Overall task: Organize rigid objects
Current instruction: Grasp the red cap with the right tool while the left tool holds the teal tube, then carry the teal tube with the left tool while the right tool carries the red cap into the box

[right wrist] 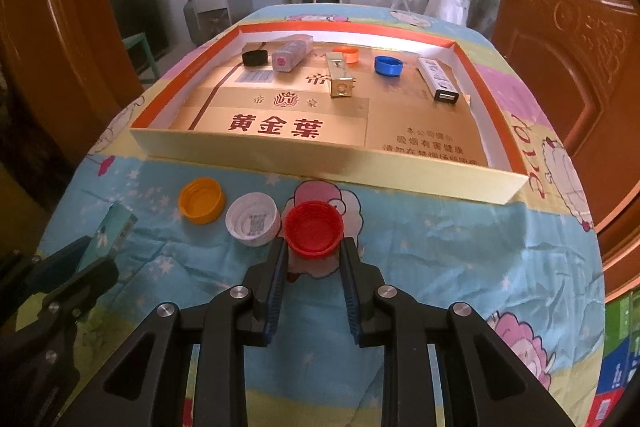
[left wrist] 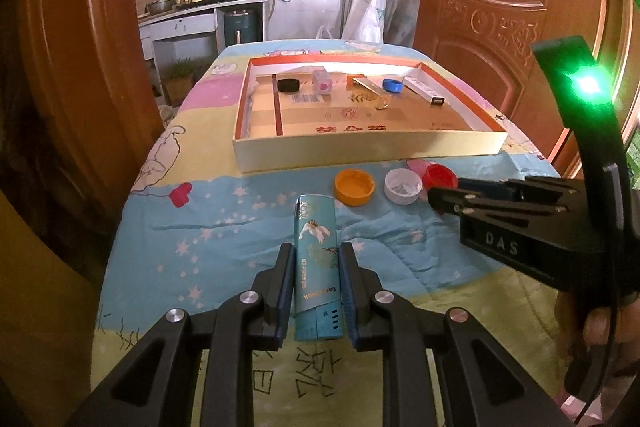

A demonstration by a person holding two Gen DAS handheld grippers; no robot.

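My left gripper (left wrist: 314, 251) is shut on a teal box (left wrist: 318, 267) that lies on the patterned cloth. My right gripper (right wrist: 314, 245) has its fingertips on both sides of a red cap (right wrist: 314, 229), gripping it on the cloth. The red cap also shows in the left wrist view (left wrist: 442, 177). An orange cap (right wrist: 200, 201) and a white cap (right wrist: 252, 219) lie left of the red one. The shallow cardboard tray (right wrist: 320, 157) behind holds a black cap (right wrist: 255, 57), a pink box (right wrist: 288, 57), a gold box (right wrist: 340, 79), a blue cap (right wrist: 387, 65) and a white box (right wrist: 438, 81).
The cloth-covered table (left wrist: 224, 219) drops off at left and right. Wooden doors (left wrist: 500, 7) flank the far end. A kitchen counter (left wrist: 192, 11) stands behind. The right gripper body (left wrist: 520, 223) reaches in from the right in the left wrist view.
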